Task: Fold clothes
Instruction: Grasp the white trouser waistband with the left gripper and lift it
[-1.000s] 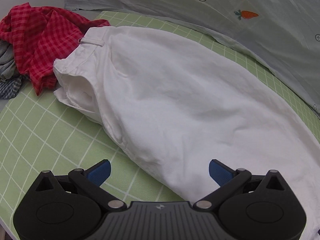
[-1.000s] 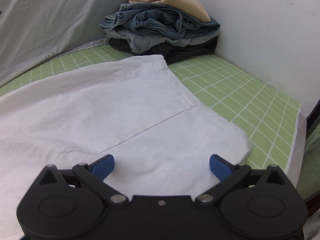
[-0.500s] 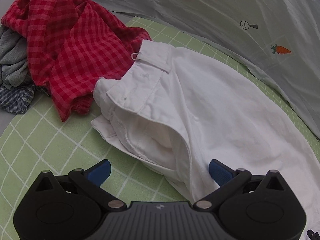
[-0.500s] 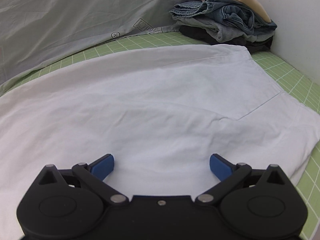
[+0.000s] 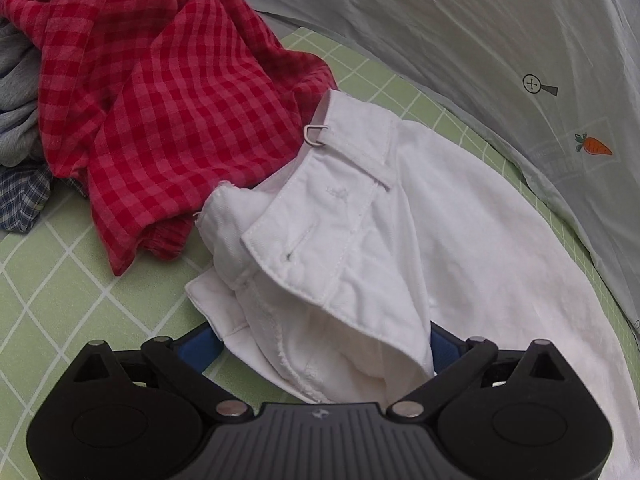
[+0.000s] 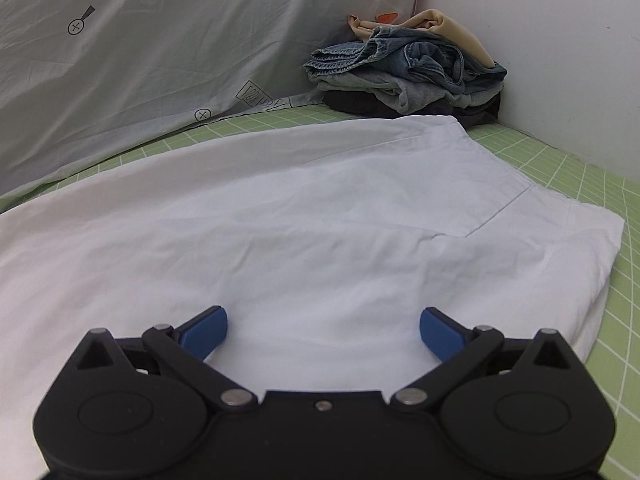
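White trousers point(image 5: 400, 216) lie flat on the green checked sheet point(image 5: 60, 264). In the left wrist view their waistband with a metal ring point(image 5: 314, 136) points at me. My left gripper point(image 5: 320, 344) is open, and the near waistband edge lies between its blue fingertips point(image 5: 200, 346). In the right wrist view the trouser legs point(image 6: 320, 220) spread out, with the hem at the right. My right gripper point(image 6: 323, 328) is open just above the white cloth, holding nothing.
A red checked garment point(image 5: 160, 80) lies heaped at the left against the waistband, with grey and blue checked clothes point(image 5: 20, 152) beyond it. A stack of folded jeans and other clothes point(image 6: 408, 72) sits in the far corner by the white wall point(image 6: 560, 40). A grey printed duvet point(image 6: 140, 60) lies behind.
My left gripper has moved left along the trousers to the waistband, whose edge now lies between the open fingers. My right gripper has turned left, now over the middle of the legs.
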Demonstrator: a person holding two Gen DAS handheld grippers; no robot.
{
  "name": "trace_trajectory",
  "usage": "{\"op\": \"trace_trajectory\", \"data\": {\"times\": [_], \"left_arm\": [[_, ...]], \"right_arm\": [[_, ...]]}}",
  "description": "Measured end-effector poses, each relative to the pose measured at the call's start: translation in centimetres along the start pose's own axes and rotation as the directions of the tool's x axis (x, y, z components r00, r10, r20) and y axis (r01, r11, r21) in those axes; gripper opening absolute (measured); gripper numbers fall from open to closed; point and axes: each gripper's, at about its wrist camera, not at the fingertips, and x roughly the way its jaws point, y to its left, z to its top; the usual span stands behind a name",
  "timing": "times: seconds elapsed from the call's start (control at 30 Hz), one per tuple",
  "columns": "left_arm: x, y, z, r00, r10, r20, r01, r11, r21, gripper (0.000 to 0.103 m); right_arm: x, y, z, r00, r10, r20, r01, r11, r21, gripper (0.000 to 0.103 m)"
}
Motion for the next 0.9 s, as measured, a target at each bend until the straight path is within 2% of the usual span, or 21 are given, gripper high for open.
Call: {"op": "trace_trajectory", "data": {"times": [0.03,0.1,0.17,0.23,0.33,0.43,0.5,0.57,0.6,0.7,0.77,0.8,0.87,0.9], "left_arm": [[-0.4,-0.4,-0.2,1.000,-0.002,0.013,0.002,1.000,0.012,0.076],[-1.3,-1.3,-0.6,0.999,-0.005,0.038,0.004,0.999,0.036,0.061],[-2.6,-2.7,-1.2,0.997,0.007,0.079,-0.015,0.995,0.102,0.038],[-3.9,-4.3,-1.8,0.993,0.020,0.120,-0.041,0.984,0.174,0.027],[-6.1,-6.8,-2.6,0.983,0.017,0.185,-0.070,0.956,0.284,0.021],[-7.9,-9.1,-2.9,0.975,-0.048,0.218,-0.030,0.939,0.342,0.018],[-9.0,-11.6,-3.6,0.969,-0.098,0.228,-0.003,0.914,0.406,0.018],[-9.7,-14.1,-4.9,0.963,-0.154,0.220,0.030,0.876,0.482,0.018],[-10.1,-15.5,-6.0,0.961,-0.188,0.204,0.053,0.846,0.530,0.018],[-9.8,-19.2,-9.4,0.957,-0.256,0.138,0.103,0.742,0.662,0.018],[-8.9,-20.8,-11.5,0.961,-0.267,0.072,0.132,0.672,0.729,0.019],[-7.6,-21.4,-13.0,0.966,-0.258,0.017,0.157,0.639,0.753,0.021],[-4.5,-22.1,-14.7,0.978,-0.188,-0.093,0.189,0.599,0.778,0.030],[-3.2,-22.3,-15.6,0.979,-0.150,-0.135,0.198,0.577,0.793,0.031]], "right_arm": [[0.0,0.0,0.0,1.000,0.000,0.000,0.000,1.000,0.000,0.103],[0.0,0.1,0.0,1.000,-0.001,0.000,0.001,1.000,0.001,0.103],[-0.1,0.2,0.0,1.000,-0.002,0.000,0.002,1.000,0.002,0.103],[0.0,0.2,0.0,1.000,-0.001,0.000,0.001,1.000,0.002,0.103],[0.0,0.1,0.0,1.000,-0.001,0.000,0.001,1.000,0.003,0.103],[0.0,0.1,0.0,1.000,-0.001,0.000,0.001,1.000,0.003,0.103],[0.0,0.1,0.0,1.000,0.000,0.000,0.000,1.000,0.003,0.103],[0.0,0.1,0.0,1.000,0.001,0.000,-0.001,1.000,0.003,0.103],[0.1,0.1,0.0,1.000,0.001,0.000,-0.001,1.000,0.003,0.103],[0.1,0.1,0.0,1.000,0.000,0.000,0.000,1.000,0.004,0.103],[0.1,0.2,0.0,1.000,-0.002,0.000,0.002,1.000,0.005,0.103],[0.1,0.2,0.0,1.000,-0.003,0.000,0.003,1.000,0.006,0.103],[0.0,0.3,0.0,1.000,-0.005,0.000,0.005,1.000,0.007,0.103],[0.0,0.3,0.0,1.000,-0.005,0.000,0.005,1.000,0.008,0.103]]}}
